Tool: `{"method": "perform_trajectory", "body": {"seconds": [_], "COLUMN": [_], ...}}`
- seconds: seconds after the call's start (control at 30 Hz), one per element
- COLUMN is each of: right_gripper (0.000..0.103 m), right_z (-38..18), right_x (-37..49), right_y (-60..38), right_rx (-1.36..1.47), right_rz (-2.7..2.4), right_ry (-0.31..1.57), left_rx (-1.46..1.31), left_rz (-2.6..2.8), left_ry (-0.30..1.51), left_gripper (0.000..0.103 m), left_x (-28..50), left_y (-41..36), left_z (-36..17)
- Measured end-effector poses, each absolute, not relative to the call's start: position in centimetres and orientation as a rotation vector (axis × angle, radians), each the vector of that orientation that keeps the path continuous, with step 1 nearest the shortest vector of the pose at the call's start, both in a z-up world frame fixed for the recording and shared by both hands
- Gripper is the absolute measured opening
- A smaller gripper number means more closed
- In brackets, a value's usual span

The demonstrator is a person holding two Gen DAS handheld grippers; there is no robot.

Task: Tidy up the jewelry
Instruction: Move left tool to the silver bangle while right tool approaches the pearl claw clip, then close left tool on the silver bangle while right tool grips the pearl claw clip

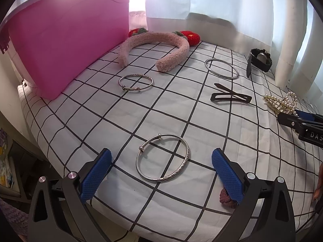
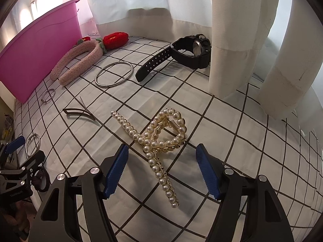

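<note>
Jewelry is spread loose over the checked cloth [image 1: 113, 121], none of it visibly in the pink bin [image 1: 66, 46] at far left — I read this as the start of a pick, both tongs lined up on a piece each.

Left gripper [image 1: 161, 162]: jaws wide, holding nothing. An engraved silver bangle [image 1: 162, 157] lies flat between the blue pads [image 1: 227, 174], not touched. Right gripper [image 2: 162, 167]: also wide, empty, straddling the pearl hair claw [image 2: 161, 139], whose long pearl arm runs down between my fingers.

Elsewhere on the cloth: a second thin bangle [image 1: 135, 82] near the bin, a plain steel ring bangle [image 1: 221, 68], a black hair clip [image 1: 231, 96], a black watch [image 2: 191, 49] by the curtain [image 2: 228, 36], a fuzzy pink headband [image 1: 153, 48] with red knitted bits [image 2: 116, 37] behind it. A dark reddish scrap [image 1: 227, 198] sits under my left gripper's right finger; can't tell what it is.

Next move, my guess: lower and close. The bangle is thin and flat on soft cloth, so the pads need to get down to its rim or they'll skate over. The claw is bulky — grip the body, not the pearl arm.

Writing: "DAS" on the other gripper's body, cut off at the frame edge. A label on the left one in the right view is too small to read.
</note>
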State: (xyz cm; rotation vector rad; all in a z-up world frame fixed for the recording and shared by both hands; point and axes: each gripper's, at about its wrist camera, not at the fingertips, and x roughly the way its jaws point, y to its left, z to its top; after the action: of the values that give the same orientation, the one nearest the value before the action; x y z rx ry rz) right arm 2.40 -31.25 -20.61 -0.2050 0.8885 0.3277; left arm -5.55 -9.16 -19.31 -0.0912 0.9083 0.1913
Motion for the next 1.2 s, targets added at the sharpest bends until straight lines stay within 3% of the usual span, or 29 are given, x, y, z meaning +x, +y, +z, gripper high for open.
{"method": "perform_trajectory", "body": {"seconds": [0.57,0.67,0.73,0.87,0.93,1.2], "right_gripper": [0.071,0.071,0.07,0.054,0.052,0.051], "right_z": [-20.9,-20.8,-20.8,-20.6,-20.6,-20.4], "right_x": [2.7,2.6,2.6,2.2,2.1,1.8], "right_y": [-30.6,-30.5,-30.5,-30.2,-30.1,-30.5], "right_rx": [-0.226,-0.227,-0.227,-0.239,-0.242,-0.213], "right_rz": [0.314,0.32,0.324,0.342,0.344,0.347], "right_ry": [0.851,0.851,0.851,0.838,0.836,0.826], "left_rx": [-0.087,-0.076,-0.059,-0.051,-0.043,-0.049], "left_rz": [0.19,0.166,0.144,0.117,0.109,0.111], "left_ry": [0.885,0.874,0.863,0.854,0.849,0.862], "left_gripper": [0.096,0.089,0.077,0.064,0.047,0.047], "left_x": [-5.5,-5.7,-6.0,-6.2,-6.2,-6.1], "left_y": [-9.4,-9.6,-10.1,-10.7,-10.8,-10.6], "left_z": [-19.3,-19.2,-19.0,-18.8,-18.7,-18.5]}}
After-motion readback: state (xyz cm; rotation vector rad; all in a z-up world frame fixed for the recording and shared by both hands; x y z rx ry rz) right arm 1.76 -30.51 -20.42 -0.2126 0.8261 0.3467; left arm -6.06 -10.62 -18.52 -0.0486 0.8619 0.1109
